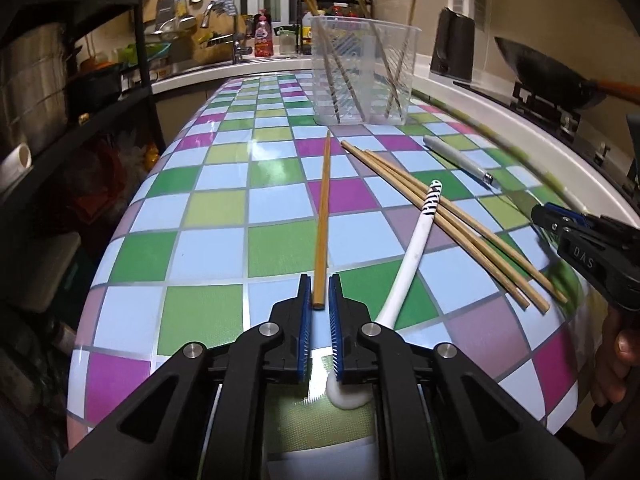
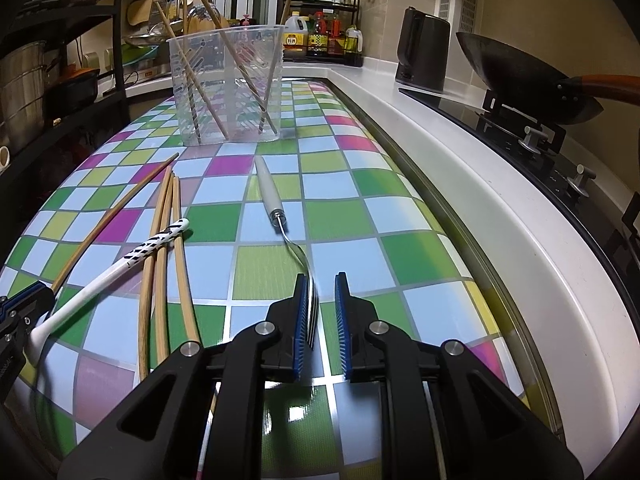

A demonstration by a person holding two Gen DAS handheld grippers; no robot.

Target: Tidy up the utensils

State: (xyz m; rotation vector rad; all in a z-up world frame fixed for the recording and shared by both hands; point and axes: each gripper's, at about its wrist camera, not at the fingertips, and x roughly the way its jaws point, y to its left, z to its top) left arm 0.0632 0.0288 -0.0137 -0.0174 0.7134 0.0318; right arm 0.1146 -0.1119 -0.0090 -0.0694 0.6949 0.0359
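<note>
While the left tongs (image 1: 319,294) are closing on the near end of a single wooden chopstick (image 1: 323,216), with the stick between the blue pads and the jaws nearly shut, the stick is lying flat on the checkered bench (image 1: 208,240), pointing toward the clear plastic holder (image 1: 362,72) at the far end. It is looking light, stiff and smooth, so a grip this close to its end is likely letting it pivot or slip; taking hold a little further along would probably be steadier. The right tongs (image 2: 322,308) are standing slightly apart around the tines of a fork (image 2: 280,220) whose white handle is pointing at the holder; only the left pad seems to be touching the metal, so I am judging it not yet gripped. Between the two tools, nearer than the holder, three more chopsticks (image 1: 448,220) are lying bundled with a white striped spoon (image 1: 416,248) resting across them, crowding the path. Several chopsticks are already leaning inside the holder, which looks light enough to tip if knocked.
</note>
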